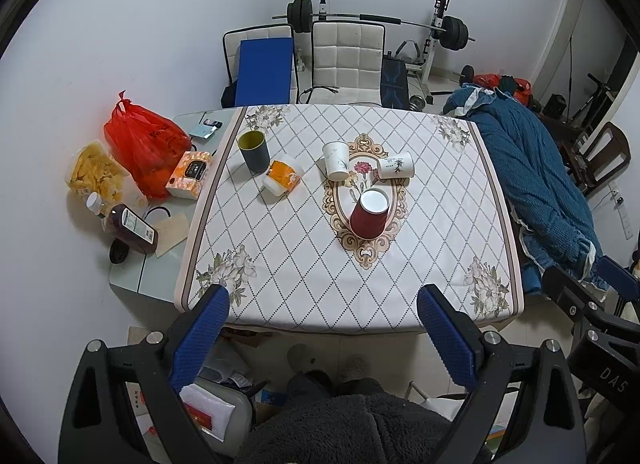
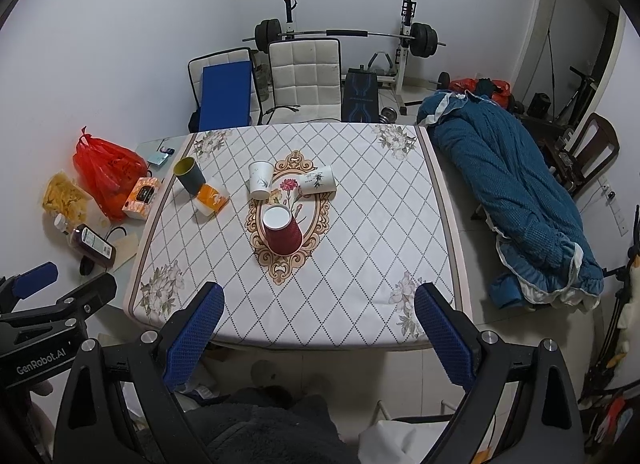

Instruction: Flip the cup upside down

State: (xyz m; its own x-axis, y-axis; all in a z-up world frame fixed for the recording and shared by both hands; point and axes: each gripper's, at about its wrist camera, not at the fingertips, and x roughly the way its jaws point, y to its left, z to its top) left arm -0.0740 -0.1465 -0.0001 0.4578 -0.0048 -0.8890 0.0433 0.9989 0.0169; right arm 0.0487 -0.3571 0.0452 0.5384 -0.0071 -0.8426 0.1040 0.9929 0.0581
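A red paper cup (image 1: 370, 215) (image 2: 282, 231) stands upside down at the middle of the patterned tablecloth (image 1: 280, 248) (image 2: 372, 248). Behind it one white paper cup (image 1: 336, 160) (image 2: 261, 179) stands upright and another white cup (image 1: 395, 165) (image 2: 317, 180) lies on its side. A dark cup with a yellow inside (image 1: 254, 151) (image 2: 189, 176) stands upright at the back left. An orange-and-white cup (image 1: 281, 177) (image 2: 211, 200) lies on its side beside it. My left gripper (image 1: 323, 296) and right gripper (image 2: 320, 294) are both open and empty, held above the table's near edge.
A red plastic bag (image 1: 144, 144), a bag of chips (image 1: 96, 174), a tissue box (image 1: 189, 175) and a sauce bottle (image 1: 132, 228) sit left of the cloth. A blue quilt (image 2: 516, 200) lies to the right. Two white chairs (image 1: 346, 60) and a barbell rack stand behind.
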